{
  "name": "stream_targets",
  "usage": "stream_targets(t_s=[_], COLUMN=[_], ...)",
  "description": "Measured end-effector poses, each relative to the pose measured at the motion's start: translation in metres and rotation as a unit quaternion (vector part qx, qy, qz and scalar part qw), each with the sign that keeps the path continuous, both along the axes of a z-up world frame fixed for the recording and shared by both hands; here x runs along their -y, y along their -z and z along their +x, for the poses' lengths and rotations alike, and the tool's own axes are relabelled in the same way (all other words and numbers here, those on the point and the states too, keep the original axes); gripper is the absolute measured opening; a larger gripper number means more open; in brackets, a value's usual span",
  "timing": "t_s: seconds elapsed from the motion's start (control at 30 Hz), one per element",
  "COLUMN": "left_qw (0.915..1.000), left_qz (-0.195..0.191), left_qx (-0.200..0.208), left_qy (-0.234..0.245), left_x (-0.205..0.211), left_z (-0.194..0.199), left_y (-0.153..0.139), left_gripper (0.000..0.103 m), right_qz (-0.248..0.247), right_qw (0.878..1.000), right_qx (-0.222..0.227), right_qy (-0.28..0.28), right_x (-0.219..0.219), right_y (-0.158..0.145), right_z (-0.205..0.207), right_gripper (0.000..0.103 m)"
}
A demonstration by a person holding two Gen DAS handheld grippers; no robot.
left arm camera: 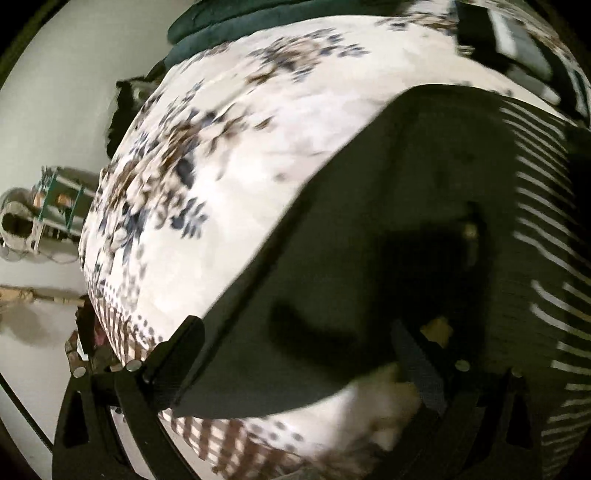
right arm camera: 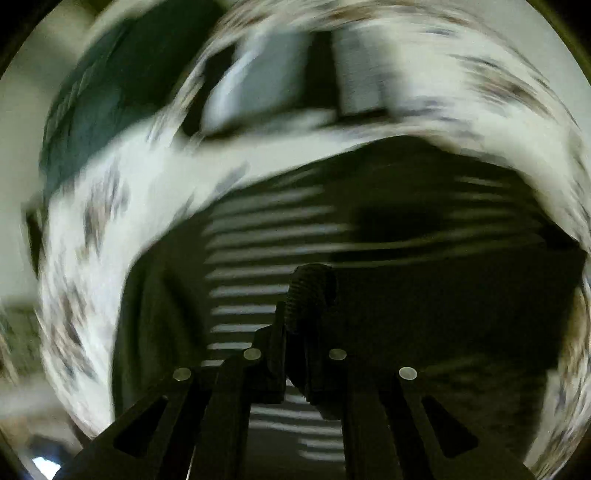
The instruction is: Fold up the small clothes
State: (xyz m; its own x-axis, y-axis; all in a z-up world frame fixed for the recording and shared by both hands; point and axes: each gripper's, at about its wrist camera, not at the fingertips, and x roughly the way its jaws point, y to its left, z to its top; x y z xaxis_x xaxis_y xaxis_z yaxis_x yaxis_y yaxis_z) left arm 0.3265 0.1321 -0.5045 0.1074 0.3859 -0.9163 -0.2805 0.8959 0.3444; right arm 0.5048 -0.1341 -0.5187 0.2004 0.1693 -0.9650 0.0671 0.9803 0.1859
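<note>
A dark garment with thin white stripes is spread on a bed sheet printed with blue and brown flowers. In the right wrist view a bunched fold of it is pinched in the pressed-together right claw. The left claw is spread wide, with a plain edge of the soft, limp fabric lying between its fingers.

Bed with white floral bedspread fills most of the view ahead of the left tool, brown checked border at its near-left edge. Dark green cushion at far end. Pale floor to the left, small cluttered rack standing there. Views motion-blurred.
</note>
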Motion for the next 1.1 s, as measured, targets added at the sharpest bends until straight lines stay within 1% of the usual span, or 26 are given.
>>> stream_targets(t_s=[0.03,0.13,0.17,0.2,0.23,0.27,0.3,0.33,0.37,0.4,0.43,0.47,0.5,0.53,0.57,0.6,0.63,0.67,0.7,0.73,0.77,0.83,0.9,0.93,1.0,1.1], left_qw=[1.0000,1.0000,1.0000,0.9999,0.9998,0.9998,0.9995,0.9992,0.9985,0.9974,0.9949,0.9925,0.9886,0.9830,0.9772,0.9711,0.9648,0.9604,0.9515,0.9411,0.9327,0.9224,0.9113,0.9081,0.9060,0.9082], left_qz=[-0.002,-0.002,-0.005,-0.008,-0.013,-0.014,-0.016,-0.021,-0.026,-0.031,-0.035,-0.038,-0.039,-0.040,-0.041,-0.042,-0.041,-0.041,-0.035,-0.019,-0.005,0.022,0.061,0.073,0.086,0.094], left_qx=[0.002,0.006,0.005,0.005,0.008,0.010,0.014,0.016,0.018,0.022,0.030,0.034,0.036,0.036,0.033,0.027,0.022,0.020,0.017,0.013,0.010,0.008,-0.002,-0.004,-0.008,0.005], left_qy=[-0.002,0.003,0.006,0.008,0.011,0.014,0.021,0.030,0.044,0.061,0.090,0.111,0.141,0.176,0.205,0.234,0.259,0.275,0.305,0.337,0.361,0.385,0.407,0.412,0.415,0.408], left_x=[-0.009,-0.028,-0.033,-0.034,-0.037,-0.038,-0.037,-0.034,-0.029,-0.022,-0.009,0.001,0.016,0.036,0.054,0.073,0.092,0.104,0.126,0.148,0.165,0.185,0.204,0.208,0.209,0.198], left_z=[0.001,0.005,0.007,0.009,0.012,0.013,0.016,0.020,0.025,0.031,0.039,0.044,0.050,0.057,0.063,0.068,0.072,0.074,0.078,0.081,0.085,0.092,0.105,0.110,0.120,0.127], left_y=[0.000,0.000,0.001,0.000,-0.002,-0.004,-0.007,-0.009,-0.011,-0.014,-0.018,-0.019,-0.020,-0.019,-0.016,-0.012,-0.008,-0.005,0.002,0.010,0.017,0.029,0.048,0.054,0.057,0.043], left_gripper=[0.103,0.103,0.103,0.103,0.103,0.103,0.103,0.103,0.103,0.103,0.103,0.103,0.103,0.103,0.103,0.103,0.103,0.103,0.103,0.103,0.103,0.103,0.103,0.103,0.103,0.103], right_qz=[-0.009,-0.031,-0.035,-0.040,-0.032,-0.014,0.029,0.057,0.088,0.123,0.131,0.130,0.121,0.112,0.099,0.091,0.086,0.081,0.082,0.086,0.096,0.116,0.129,0.134,0.142,0.149], right_qw=[1.000,0.997,0.997,0.995,0.995,0.995,0.994,0.994,0.993,0.991,0.990,0.990,0.990,0.989,0.986,0.983,0.981,0.976,0.972,0.968,0.963,0.956,0.952,0.951,0.950,0.948], right_qx=[-0.006,-0.015,-0.022,-0.031,-0.048,-0.058,-0.071,-0.076,-0.072,-0.058,-0.051,-0.047,-0.044,-0.044,-0.049,-0.054,-0.058,-0.063,-0.068,-0.070,-0.065,-0.054,-0.043,-0.044,-0.052,-0.069], right_qy=[-0.020,-0.063,-0.072,-0.081,-0.087,-0.086,-0.076,-0.063,-0.043,-0.014,0.010,0.029,0.061,0.088,0.127,0.152,0.166,0.190,0.211,0.224,0.245,0.263,0.275,0.275,0.274,0.271], right_x=[-0.030,-0.105,-0.117,-0.124,-0.129,-0.127,-0.118,-0.108,-0.088,-0.061,-0.038,-0.018,0.013,0.036,0.068,0.093,0.110,0.131,0.148,0.162,0.176,0.190,0.200,0.202,0.204,0.214], right_y=[0.011,0.032,0.043,0.050,0.060,0.059,0.061,0.060,0.053,0.043,0.036,0.031,0.026,0.025,0.025,0.025,0.024,0.028,0.031,0.032,0.034,0.035,0.040,0.044,0.053,0.055], right_z=[0.000,0.016,0.020,0.019,0.020,0.014,0.010,0.006,-0.004,-0.020,-0.033,-0.044,-0.061,-0.074,-0.092,-0.104,-0.111,-0.120,-0.127,-0.130,-0.133,-0.132,-0.123,-0.117,-0.106,-0.098], right_gripper=[0.006,0.006,0.007,0.012,0.014,0.017,0.030,0.051,0.059,0.064,0.065,0.065,0.066,0.066,0.066,0.066,0.066,0.066,0.066,0.066,0.066,0.066,0.066,0.066,0.066,0.066])
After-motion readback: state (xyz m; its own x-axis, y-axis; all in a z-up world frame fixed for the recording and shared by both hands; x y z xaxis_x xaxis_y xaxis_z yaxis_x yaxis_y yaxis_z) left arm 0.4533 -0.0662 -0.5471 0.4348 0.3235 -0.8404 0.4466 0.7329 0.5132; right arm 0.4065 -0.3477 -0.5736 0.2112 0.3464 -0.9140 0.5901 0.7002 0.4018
